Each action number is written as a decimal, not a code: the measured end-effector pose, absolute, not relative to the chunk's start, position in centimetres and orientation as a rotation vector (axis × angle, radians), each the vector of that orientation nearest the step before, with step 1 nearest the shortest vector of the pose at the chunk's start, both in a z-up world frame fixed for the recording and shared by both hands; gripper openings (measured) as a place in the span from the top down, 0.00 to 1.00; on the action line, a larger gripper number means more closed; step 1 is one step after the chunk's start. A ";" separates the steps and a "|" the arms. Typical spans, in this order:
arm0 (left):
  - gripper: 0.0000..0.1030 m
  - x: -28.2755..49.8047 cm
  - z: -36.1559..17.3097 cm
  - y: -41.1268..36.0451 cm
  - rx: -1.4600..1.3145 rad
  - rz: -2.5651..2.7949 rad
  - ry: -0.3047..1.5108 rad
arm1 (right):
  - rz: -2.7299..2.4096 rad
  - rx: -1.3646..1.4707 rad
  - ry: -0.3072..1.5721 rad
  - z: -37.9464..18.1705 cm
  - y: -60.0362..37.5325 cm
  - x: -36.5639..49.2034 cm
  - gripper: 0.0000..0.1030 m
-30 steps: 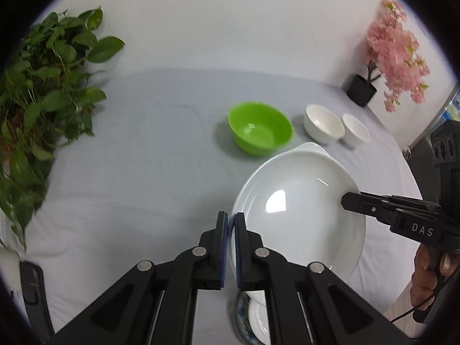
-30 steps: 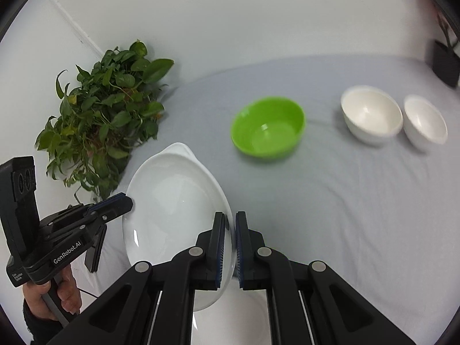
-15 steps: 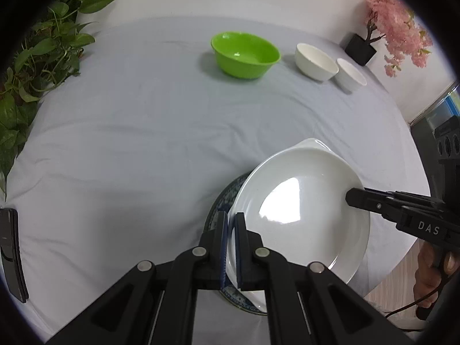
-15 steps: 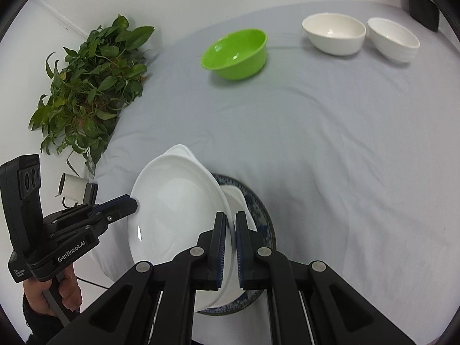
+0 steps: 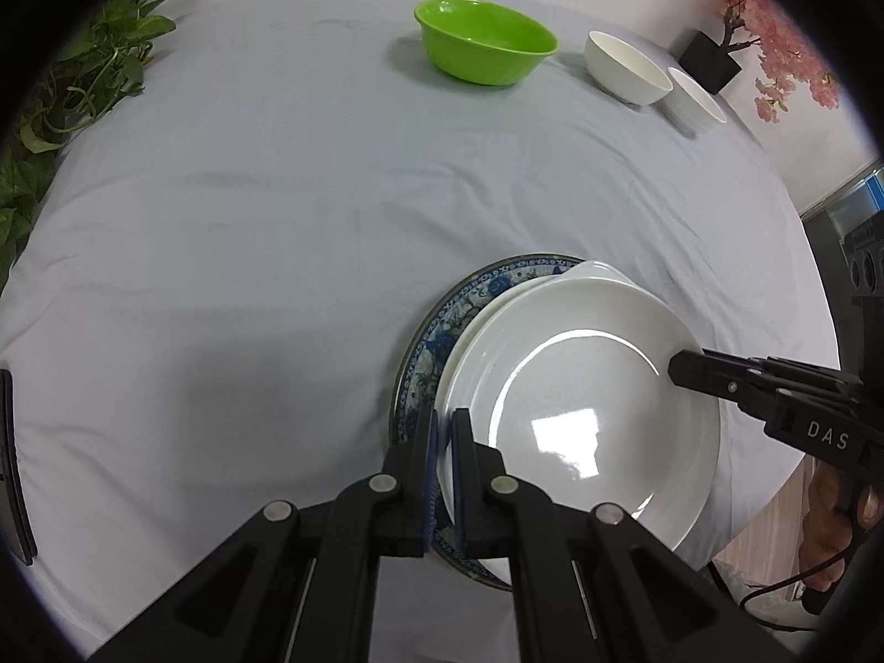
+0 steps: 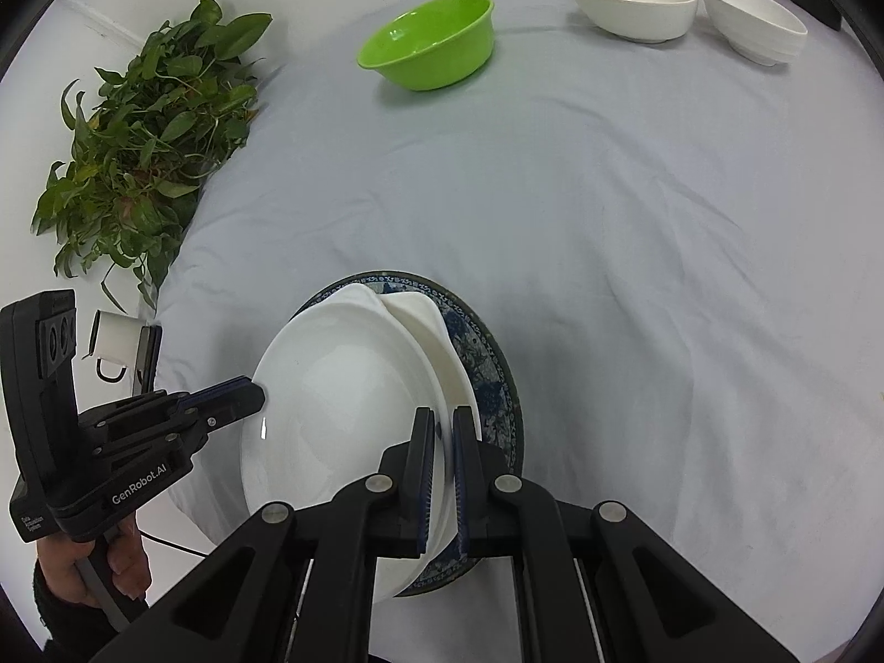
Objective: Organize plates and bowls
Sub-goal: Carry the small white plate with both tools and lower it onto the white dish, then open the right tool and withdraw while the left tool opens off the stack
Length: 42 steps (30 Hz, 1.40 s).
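A large white plate (image 5: 580,420) (image 6: 342,414) is held by both grippers just above a blue-patterned plate (image 5: 469,298) (image 6: 486,364) near the table's front edge. A smaller white dish (image 6: 425,331) lies between them on the patterned plate. My left gripper (image 5: 443,442) is shut on the white plate's left rim. My right gripper (image 6: 440,442) is shut on its right rim. A green bowl (image 5: 486,47) (image 6: 428,38) and two white bowls (image 5: 627,74) (image 5: 696,99) (image 6: 635,3) (image 6: 754,19) stand at the far side.
The table has a grey cloth (image 5: 276,221). A leafy plant (image 6: 149,127) stands at the left edge, a pink flower pot (image 5: 713,61) at the far right. A dark flat object (image 5: 14,469) lies at the left edge.
Both grippers have lowered the white plate toward the table, and it now hangs close over the blue-patterned plate. The view has tilted down.
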<state>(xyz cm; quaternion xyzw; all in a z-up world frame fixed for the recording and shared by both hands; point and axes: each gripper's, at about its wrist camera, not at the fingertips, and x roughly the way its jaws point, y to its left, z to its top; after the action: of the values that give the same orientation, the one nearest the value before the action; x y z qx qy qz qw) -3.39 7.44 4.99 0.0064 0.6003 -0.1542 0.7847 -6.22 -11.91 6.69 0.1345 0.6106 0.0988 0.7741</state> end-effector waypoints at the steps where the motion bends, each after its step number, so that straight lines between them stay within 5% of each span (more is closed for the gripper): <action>1: 0.96 -3.3 5.0 7.5 0.016 -0.333 1.298 | 0.212 0.288 1.322 6.7 -11.9 -6.1 0.95; 21: 0.92 -3.3 5.0 7.8 0.038 -0.326 1.327 | 0.218 0.194 1.325 6.8 -10.5 -5.0 0.91; 34: 0.89 -4.0 5.6 9.5 -0.056 -0.358 1.283 | 0.288 0.154 1.277 8.0 -10.2 -6.1 0.54; 40: 0.89 -3.6 5.3 9.9 -0.094 -0.376 1.280 | 0.304 0.095 1.230 8.9 -10.3 -6.4 0.55; 42: 0.89 -3.4 5.3 10.1 -0.111 -0.380 1.269 | 0.302 0.110 1.223 8.9 -10.9 -6.7 0.62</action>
<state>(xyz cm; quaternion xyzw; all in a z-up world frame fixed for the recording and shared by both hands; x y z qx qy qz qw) -3.39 10.07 5.31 -0.0516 0.5887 -0.1761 0.7872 -6.73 -10.89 8.86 0.0512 0.5716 0.1412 0.8067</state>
